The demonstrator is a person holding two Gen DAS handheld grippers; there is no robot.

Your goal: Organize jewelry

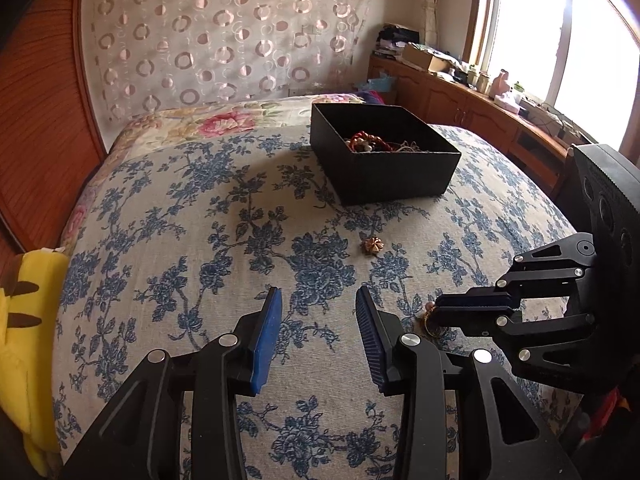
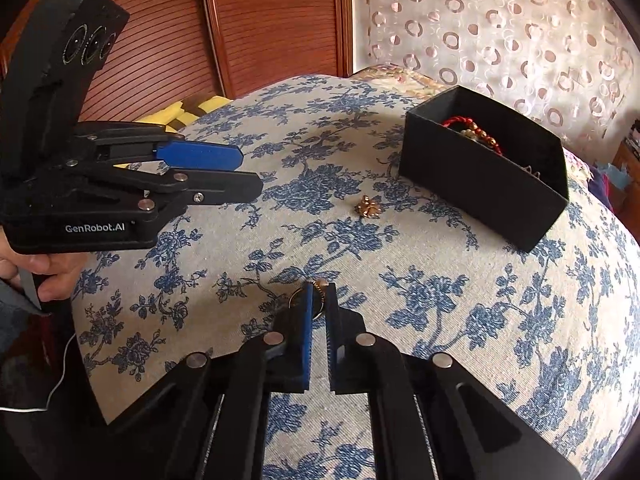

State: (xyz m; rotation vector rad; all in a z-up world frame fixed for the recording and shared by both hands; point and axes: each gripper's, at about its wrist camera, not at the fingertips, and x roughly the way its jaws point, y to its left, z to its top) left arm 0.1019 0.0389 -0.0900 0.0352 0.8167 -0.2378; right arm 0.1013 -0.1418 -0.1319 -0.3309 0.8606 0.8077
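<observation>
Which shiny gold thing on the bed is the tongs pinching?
The gold ring, caught in the right tongs. The gold flower piece lies free on the bed, nearer the black box.

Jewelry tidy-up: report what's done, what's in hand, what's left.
Done: a red bracelet and beads lie in the black box. In hand: the right gripper is shut on a gold ring. Left: the gold flower piece lies on the bedspread; the left gripper is open, empty.
</observation>
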